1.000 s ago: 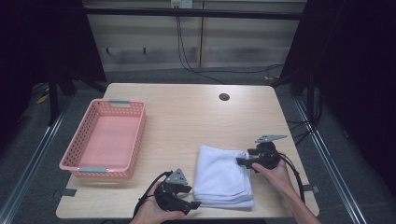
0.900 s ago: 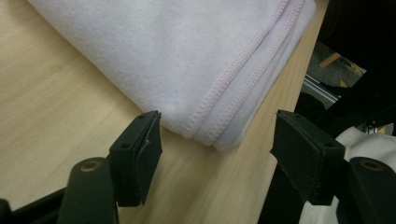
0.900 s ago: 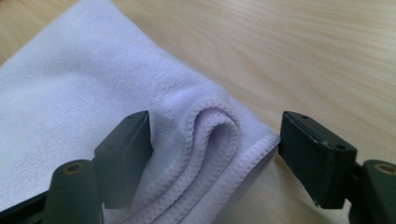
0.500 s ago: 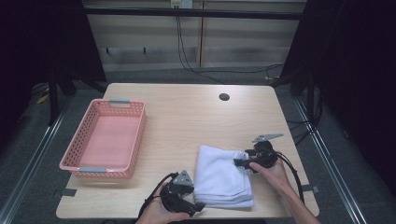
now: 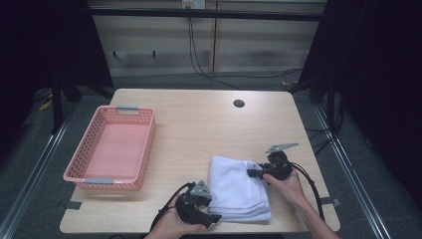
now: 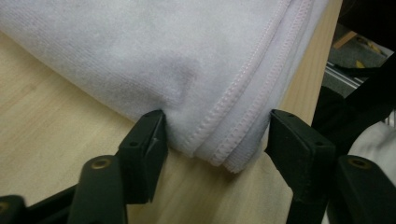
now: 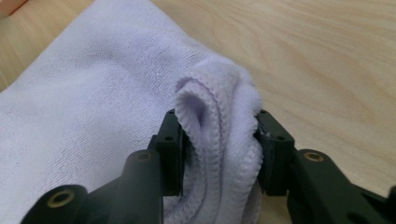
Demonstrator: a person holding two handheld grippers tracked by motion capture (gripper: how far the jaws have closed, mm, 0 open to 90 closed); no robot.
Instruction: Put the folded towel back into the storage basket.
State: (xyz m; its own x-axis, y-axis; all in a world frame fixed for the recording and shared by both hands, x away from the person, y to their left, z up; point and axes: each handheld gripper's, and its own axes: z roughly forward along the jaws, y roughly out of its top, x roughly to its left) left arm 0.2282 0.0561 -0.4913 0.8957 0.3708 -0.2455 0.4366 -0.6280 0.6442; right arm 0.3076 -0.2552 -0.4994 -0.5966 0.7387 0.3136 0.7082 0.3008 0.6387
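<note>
White towel (image 5: 238, 188) lies folded at table's (image 5: 199, 124) near edge. Left gripper (image 6: 212, 140), jaws just closing, straddles its near corner, right pad clear. Right gripper (image 7: 215, 154), just closing, pinches bunched far-right corner. Pink basket (image 5: 112, 148) sits well left of towel.

A white towel (image 5: 238, 189), folded into a thick rectangle of several layers, lies flat on the near right part of the table. Its stitched hems stack at the near left corner (image 6: 229, 140), which sits on the wood at the table's front edge. The far right corner (image 7: 219, 121) is bunched upward into a rumpled fold of terry cloth, its edges curled over one another.
</note>
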